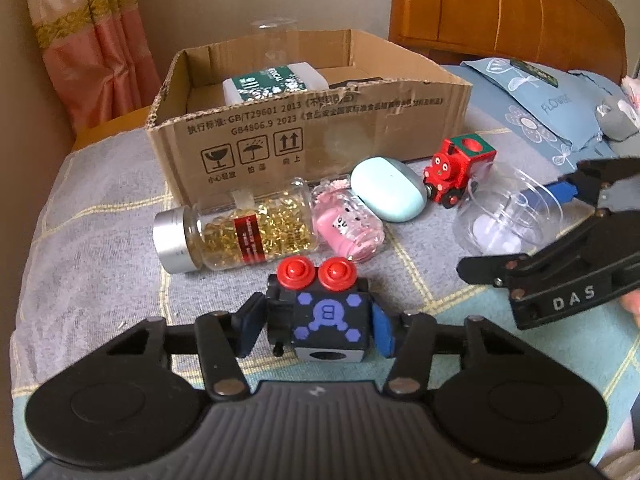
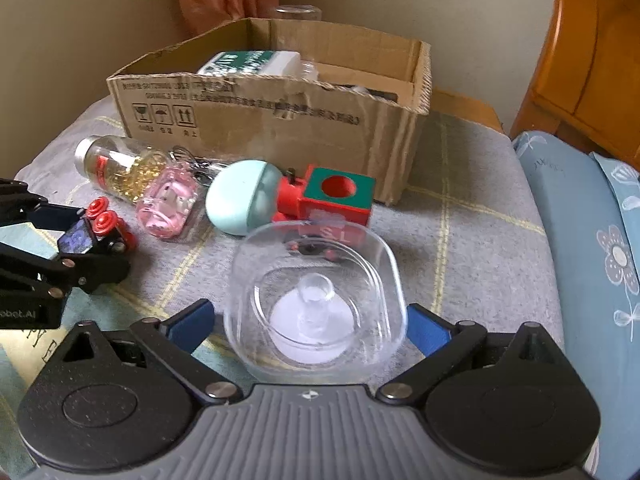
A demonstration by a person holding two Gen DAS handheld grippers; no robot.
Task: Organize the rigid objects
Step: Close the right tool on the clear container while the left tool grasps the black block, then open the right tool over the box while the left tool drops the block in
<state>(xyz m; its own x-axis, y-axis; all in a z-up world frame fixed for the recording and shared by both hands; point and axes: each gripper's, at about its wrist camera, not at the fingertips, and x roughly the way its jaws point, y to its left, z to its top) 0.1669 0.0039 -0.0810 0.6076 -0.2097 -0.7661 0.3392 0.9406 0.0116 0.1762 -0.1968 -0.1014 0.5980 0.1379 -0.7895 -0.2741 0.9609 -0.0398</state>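
At the bed's near edge, the left claw (image 1: pixel 314 322) pinches the black toy train (image 1: pixel 320 316); the right claw (image 2: pixel 310 326), wide, straddles the clear lid (image 2: pixel 316 304), which could slip when squeezed.

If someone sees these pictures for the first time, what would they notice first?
Probably the left gripper, shut on a black toy train with red wheels, near the camera. Next, the right gripper sits around a clear plastic container. Behind them a row of small items lies before an open cardboard box.
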